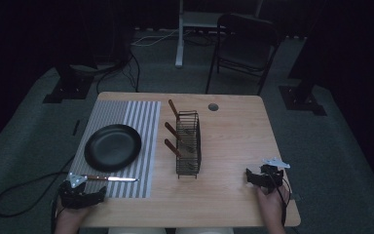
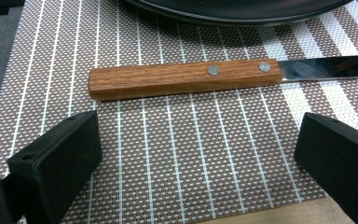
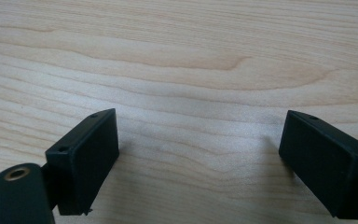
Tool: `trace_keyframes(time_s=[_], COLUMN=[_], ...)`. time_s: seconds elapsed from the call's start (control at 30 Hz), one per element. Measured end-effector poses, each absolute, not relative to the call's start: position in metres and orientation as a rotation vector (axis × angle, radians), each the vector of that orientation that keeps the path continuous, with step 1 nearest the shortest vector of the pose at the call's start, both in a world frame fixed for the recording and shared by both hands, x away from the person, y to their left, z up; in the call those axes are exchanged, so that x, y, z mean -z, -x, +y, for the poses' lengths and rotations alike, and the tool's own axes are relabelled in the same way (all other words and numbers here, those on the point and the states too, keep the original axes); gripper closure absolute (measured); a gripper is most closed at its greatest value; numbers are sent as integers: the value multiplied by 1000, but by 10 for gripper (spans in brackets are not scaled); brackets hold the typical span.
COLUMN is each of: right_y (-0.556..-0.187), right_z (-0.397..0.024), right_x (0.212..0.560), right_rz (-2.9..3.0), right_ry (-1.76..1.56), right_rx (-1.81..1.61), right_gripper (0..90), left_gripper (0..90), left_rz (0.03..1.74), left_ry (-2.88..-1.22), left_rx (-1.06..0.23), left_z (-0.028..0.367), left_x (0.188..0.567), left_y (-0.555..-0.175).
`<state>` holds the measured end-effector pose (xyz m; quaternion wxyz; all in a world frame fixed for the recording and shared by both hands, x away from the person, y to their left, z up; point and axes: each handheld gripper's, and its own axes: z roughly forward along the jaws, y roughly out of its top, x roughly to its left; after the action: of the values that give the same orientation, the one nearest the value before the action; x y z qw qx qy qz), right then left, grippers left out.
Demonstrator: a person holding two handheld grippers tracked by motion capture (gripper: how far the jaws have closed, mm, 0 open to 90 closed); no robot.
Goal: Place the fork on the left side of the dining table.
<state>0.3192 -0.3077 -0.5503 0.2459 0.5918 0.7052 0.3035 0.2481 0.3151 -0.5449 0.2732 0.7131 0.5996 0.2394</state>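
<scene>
A knife (image 1: 111,178) with a wooden handle (image 2: 184,78) and steel blade lies flat on the striped placemat (image 1: 126,122), just in front of a black plate (image 1: 112,146). My left gripper (image 1: 80,195) rests at the table's front left, open, its jaws wide apart just short of the handle with only mat between them (image 2: 198,158). At the front right my right gripper (image 1: 264,176) is open over bare wood (image 3: 200,140), holding nothing. A black wire rack (image 1: 188,144) in the middle holds three wooden-handled utensils (image 1: 173,130).
The wooden table (image 1: 233,146) has a round cable hole (image 1: 213,107) near its far edge. A dark chair (image 1: 246,46) and a white desk leg (image 1: 179,34) stand beyond the table. A cable (image 1: 14,195) trails off the left gripper over the floor.
</scene>
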Motion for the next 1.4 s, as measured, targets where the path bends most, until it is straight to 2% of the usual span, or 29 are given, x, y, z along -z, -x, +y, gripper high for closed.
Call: trace_keyframes(time_s=[0.43, 1.4], right_y=[-319, -319], right_z=[-308, -308], right_x=[550, 550], right_rz=[1923, 1924], right_ry=[-1616, -1615], right_rx=[-829, -828], right_gripper=[115, 116], left_gripper=[29, 39], left_rz=[1532, 1228], left_ry=[-1907, -1991], left_rx=[-570, -439], left_z=[309, 227], left_x=[530, 480], left_y=[-243, -257])
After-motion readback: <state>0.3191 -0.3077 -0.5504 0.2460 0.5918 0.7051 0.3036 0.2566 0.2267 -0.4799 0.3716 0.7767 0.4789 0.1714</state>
